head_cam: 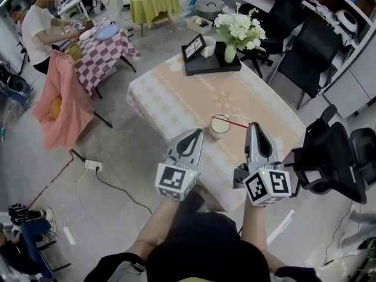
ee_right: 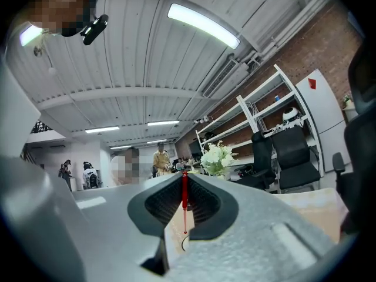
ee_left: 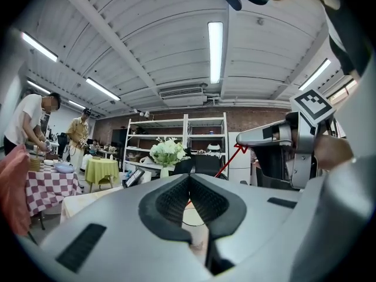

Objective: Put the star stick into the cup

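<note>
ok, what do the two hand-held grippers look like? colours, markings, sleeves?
Both the left hand-held gripper and the right hand-held gripper have light grey, tapering shells with black ribbed pads. Each carries a white cube printed with black square markers at the rear. The person wears a dark top, forearms bare.

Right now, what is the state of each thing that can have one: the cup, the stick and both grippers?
cup: upright on the table, mouth open.
star stick: gripped, its free end over the cup's mouth.
right gripper: shut on the star stick.
left gripper: shut, empty.
</note>
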### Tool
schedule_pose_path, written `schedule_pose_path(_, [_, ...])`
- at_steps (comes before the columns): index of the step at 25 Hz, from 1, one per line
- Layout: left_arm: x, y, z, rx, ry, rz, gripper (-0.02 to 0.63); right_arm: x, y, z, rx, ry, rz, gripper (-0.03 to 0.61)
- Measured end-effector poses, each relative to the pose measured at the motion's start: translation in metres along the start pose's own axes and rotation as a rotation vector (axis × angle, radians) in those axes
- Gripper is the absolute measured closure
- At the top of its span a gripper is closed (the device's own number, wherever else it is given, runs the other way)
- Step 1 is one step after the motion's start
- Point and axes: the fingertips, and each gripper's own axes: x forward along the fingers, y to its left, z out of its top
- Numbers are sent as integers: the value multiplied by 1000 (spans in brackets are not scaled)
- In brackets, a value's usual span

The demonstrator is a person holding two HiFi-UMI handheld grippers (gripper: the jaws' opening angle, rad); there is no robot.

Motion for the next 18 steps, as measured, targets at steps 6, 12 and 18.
schedule_pose_path(6, [10, 5, -3, -7, 6, -17, 603, 5, -9, -6, -3, 10, -32, 561])
schedule_pose_path(12, [17, 11, -12, -19, 25, -34, 603, 7, -18, -15, -3, 28, -71, 561])
schedule_pose_path(18, [28, 13, -24, -35, 47, -66, 603, 8, -30, -27, -3, 54, -124, 561])
